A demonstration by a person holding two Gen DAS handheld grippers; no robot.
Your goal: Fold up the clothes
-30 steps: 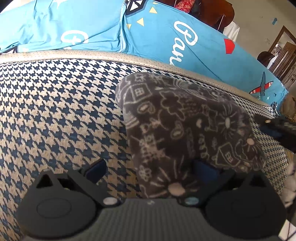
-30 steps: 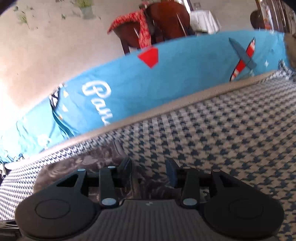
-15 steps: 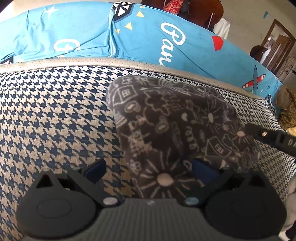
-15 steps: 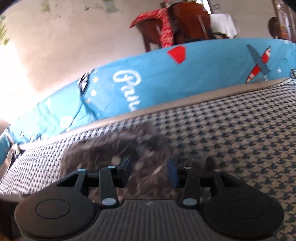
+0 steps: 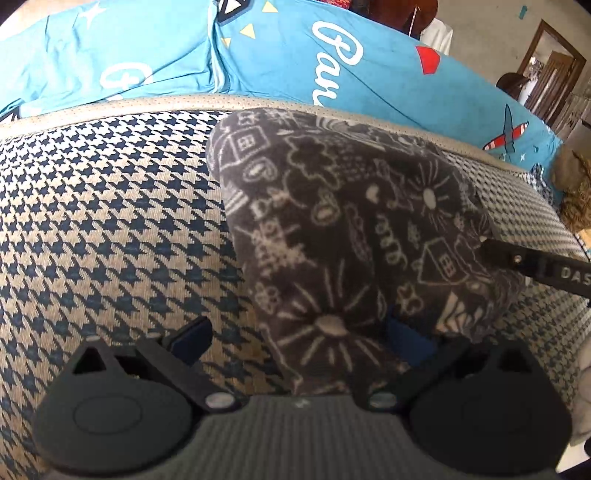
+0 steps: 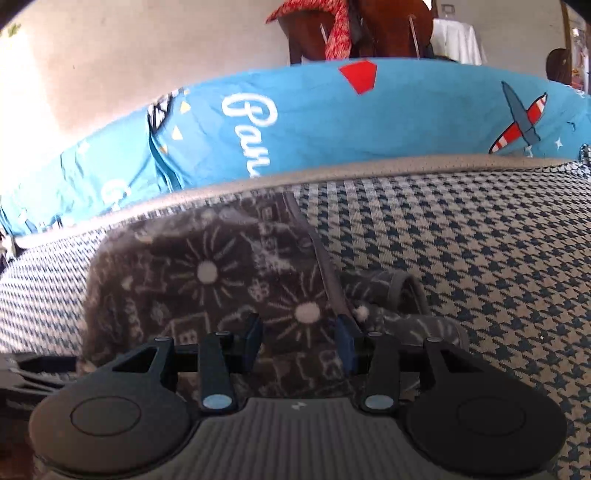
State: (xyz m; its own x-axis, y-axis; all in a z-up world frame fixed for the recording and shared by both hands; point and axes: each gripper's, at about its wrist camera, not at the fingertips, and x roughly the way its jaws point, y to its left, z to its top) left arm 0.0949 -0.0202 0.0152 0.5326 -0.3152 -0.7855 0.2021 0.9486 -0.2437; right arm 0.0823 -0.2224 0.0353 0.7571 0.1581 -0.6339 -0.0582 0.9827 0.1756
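Observation:
A dark grey fleece garment [image 5: 332, 221] with white doodle print lies folded on the houndstooth surface [image 5: 110, 221]. My left gripper [image 5: 299, 339] is open wide. The garment's near end lies between its fingers and presses against the right fingertip [image 5: 406, 343]. In the right wrist view the same garment [image 6: 207, 280] fills the lower left, with a hemmed flap [image 6: 399, 291] sticking out to the right. My right gripper [image 6: 299, 338] is open to a narrow gap, with fabric lying between its fingers. Seen in the left wrist view, the right gripper's finger [image 5: 535, 269] touches the garment's right edge.
Blue bedding [image 5: 332, 66] with white lettering and a plane print runs along the far edge of the surface, which has a beige border [image 6: 406, 166]. A wooden chair [image 6: 369, 33] draped with red cloth stands behind. A doorway [image 5: 550, 77] is at the far right.
My right gripper has moved left, from beside the garment to over its right edge, with fabric now between its fingers. The left gripper stayed open and shifted slightly against the garment's near end.

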